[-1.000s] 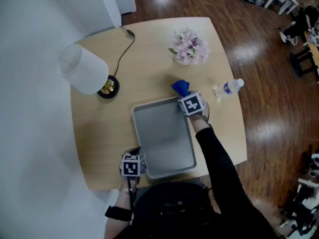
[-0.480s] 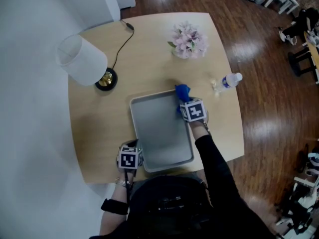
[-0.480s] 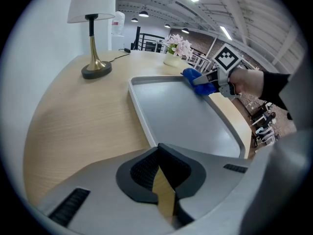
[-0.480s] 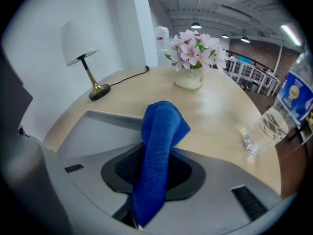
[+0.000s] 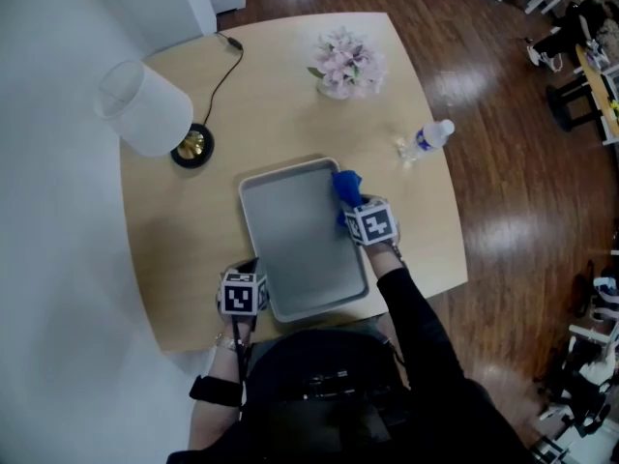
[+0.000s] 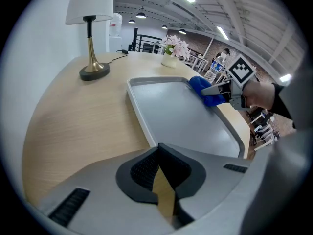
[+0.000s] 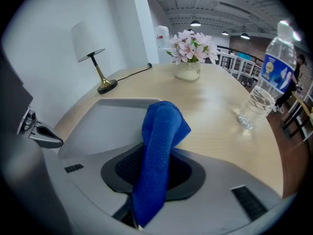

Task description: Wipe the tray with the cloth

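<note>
The grey tray [image 5: 295,245] lies on the round wooden table in front of me, also in the left gripper view [image 6: 181,116] and the right gripper view [image 7: 105,121]. My right gripper [image 5: 353,204] [image 7: 149,173] is shut on the blue cloth [image 5: 346,184] [image 7: 161,141]. The cloth hangs over the tray's far right rim. From the left gripper view, the cloth [image 6: 201,89] shows with the right gripper [image 6: 220,89] behind it. My left gripper [image 5: 257,278] [image 6: 157,173] sits at the tray's near left corner. Its jaws are closed to a narrow slit on the rim.
A white-shaded lamp [image 5: 145,107] with a cord stands at the far left. A vase of pink flowers [image 5: 346,63] stands at the far edge and a water bottle [image 5: 426,140] lies near the right edge. Bare table [image 5: 184,230] stretches left of the tray.
The right gripper has drawn the cloth toward me, from just beyond the tray's far right corner onto its right rim. The left gripper has stayed at the near left corner.
</note>
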